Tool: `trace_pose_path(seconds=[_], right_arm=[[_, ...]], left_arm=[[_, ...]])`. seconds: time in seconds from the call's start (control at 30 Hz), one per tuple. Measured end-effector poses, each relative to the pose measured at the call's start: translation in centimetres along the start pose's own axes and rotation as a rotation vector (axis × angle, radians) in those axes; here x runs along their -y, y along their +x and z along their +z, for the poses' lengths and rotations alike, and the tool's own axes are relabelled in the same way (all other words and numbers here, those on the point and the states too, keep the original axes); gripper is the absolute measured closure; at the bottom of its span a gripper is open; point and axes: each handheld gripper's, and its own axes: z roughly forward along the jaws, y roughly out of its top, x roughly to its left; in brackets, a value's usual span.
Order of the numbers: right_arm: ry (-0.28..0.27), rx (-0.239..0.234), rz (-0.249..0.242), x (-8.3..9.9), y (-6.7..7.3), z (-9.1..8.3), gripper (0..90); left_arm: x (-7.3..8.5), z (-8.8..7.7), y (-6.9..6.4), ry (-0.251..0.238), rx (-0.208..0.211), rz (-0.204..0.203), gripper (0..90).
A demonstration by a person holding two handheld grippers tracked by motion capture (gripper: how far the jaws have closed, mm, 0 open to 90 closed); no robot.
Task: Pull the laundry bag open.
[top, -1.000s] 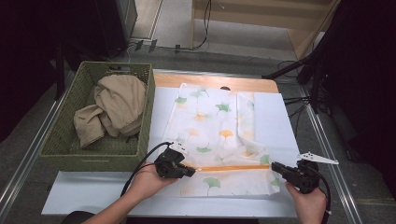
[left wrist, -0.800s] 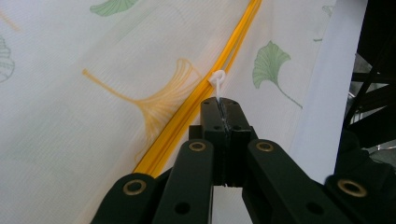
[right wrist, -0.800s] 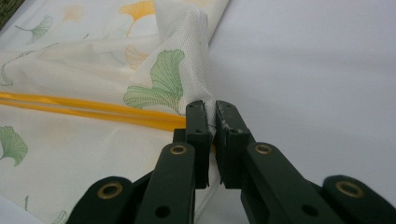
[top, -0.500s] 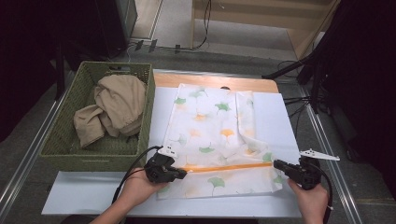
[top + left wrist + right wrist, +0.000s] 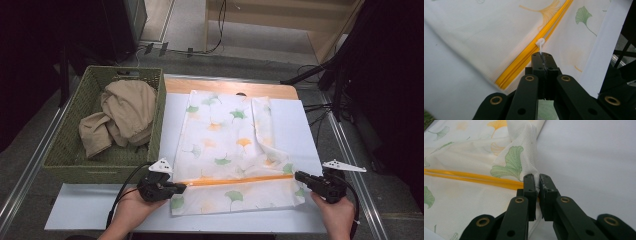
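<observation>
Both grippers were clamped: your left gripper (image 5: 541,58) pinched the white zipper pull (image 5: 540,43) near the mesh bag's (image 5: 225,135) left end, your right gripper (image 5: 536,182) held its right edge. You needed that edge taut, pulling straight along the yellow zipper (image 5: 237,180).

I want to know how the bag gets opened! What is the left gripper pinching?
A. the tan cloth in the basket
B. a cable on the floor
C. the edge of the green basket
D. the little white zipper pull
D: in the left gripper view, the left gripper has its jaws shut on the white zipper pull at the yellow zipper of the leaf-print mesh bag.
</observation>
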Motion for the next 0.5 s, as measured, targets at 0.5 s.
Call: trace_pose_path(seconds=[0.5], right_arm=[[-0.008, 0.025, -0.01, -0.5, -0.7, 0.3, 85.4]], left_arm=[[1.7, -2.0, 0.4, -0.029, -0.063, -0.034, 90.0]])
